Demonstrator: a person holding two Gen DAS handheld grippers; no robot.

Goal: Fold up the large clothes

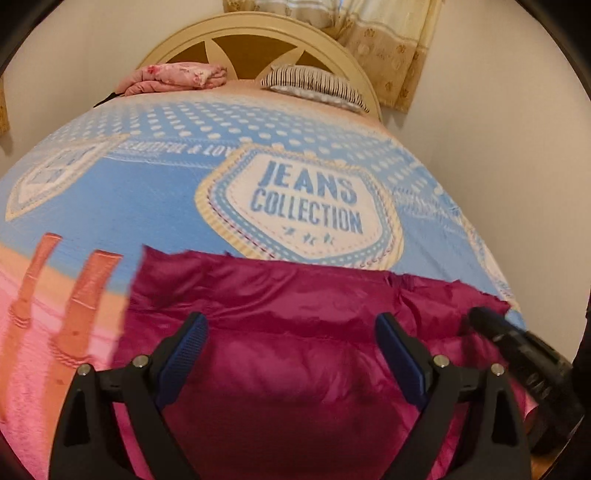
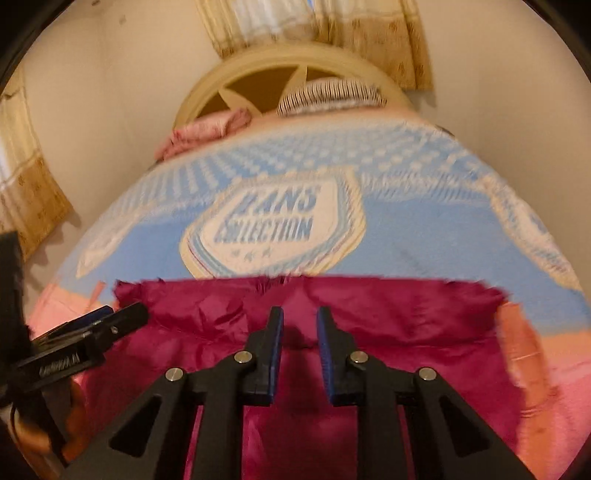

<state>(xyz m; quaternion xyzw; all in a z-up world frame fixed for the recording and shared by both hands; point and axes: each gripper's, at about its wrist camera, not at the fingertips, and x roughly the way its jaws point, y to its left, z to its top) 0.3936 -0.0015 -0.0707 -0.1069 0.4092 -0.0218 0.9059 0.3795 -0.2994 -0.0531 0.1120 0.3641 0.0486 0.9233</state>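
Observation:
A magenta, shiny padded garment (image 1: 288, 369) lies on the bed's near part, its far edge running straight across the blanket; the right wrist view shows the same garment (image 2: 388, 310). My left gripper (image 1: 291, 319) hovers above it with its jaws wide apart and nothing between them. My right gripper (image 2: 300, 312) hangs over the garment's middle with a narrow gap between its blue pads (image 2: 277, 347), and no cloth is pinched there. Each gripper shows in the other's view: the right gripper (image 1: 517, 343) at the garment's right edge, the left gripper (image 2: 110, 321) at its left edge.
The bed carries a blue and pink blanket (image 1: 147, 192) printed with a "JEANS COLLECTION" badge. A folded pink cloth (image 1: 173, 75) and a striped pillow (image 1: 314, 83) lie by the cream headboard (image 1: 258, 29). Walls and curtains (image 1: 391, 48) close in behind.

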